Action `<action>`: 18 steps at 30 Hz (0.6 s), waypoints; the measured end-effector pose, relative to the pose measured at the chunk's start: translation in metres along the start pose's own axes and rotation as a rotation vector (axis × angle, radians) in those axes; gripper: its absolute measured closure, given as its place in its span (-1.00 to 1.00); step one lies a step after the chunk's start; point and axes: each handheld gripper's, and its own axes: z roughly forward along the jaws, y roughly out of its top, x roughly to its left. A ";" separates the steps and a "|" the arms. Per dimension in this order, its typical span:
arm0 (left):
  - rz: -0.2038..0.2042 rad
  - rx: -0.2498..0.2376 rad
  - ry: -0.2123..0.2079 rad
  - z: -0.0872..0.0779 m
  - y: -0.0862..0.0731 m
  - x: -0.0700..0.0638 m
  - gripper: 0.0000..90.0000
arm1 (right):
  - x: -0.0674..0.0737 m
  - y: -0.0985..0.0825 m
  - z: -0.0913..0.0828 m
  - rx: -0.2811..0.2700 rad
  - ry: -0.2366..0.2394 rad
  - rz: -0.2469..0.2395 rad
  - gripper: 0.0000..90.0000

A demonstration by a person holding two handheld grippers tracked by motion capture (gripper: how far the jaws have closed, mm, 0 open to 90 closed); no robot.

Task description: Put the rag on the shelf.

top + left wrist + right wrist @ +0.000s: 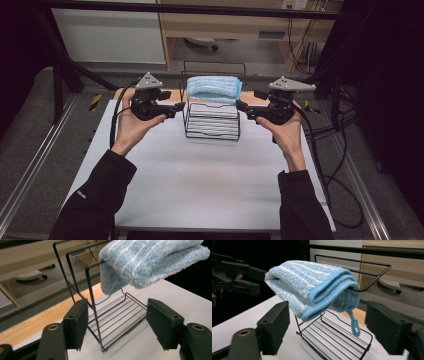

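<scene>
Your folded towel [213, 89] lies long-axis sideways across the wire rack [211, 131]; your left gripper [176, 109] and right gripper [246, 111] both gape, holding nothing.

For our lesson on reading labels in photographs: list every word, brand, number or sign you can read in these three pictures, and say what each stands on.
None can be read.
Small pale mark on the person's left sleeve: too small and blurred to read.
Pale label on the wooden furniture behind the table: blurred, unreadable.
Yellow-and-black striped markers at the table's far corners: hazard stripes, no words.
The blue towel and black wire rack carry no print.
</scene>
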 end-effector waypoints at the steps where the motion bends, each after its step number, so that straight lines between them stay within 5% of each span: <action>1: -0.002 0.007 0.002 -0.001 -0.003 0.001 -0.28 | -0.001 -0.001 -0.001 0.000 -0.001 0.000 -0.64; 18: -0.015 0.111 -0.015 -0.006 -0.074 0.001 -0.66 | -0.005 -0.051 -0.006 0.082 0.030 0.023 -0.91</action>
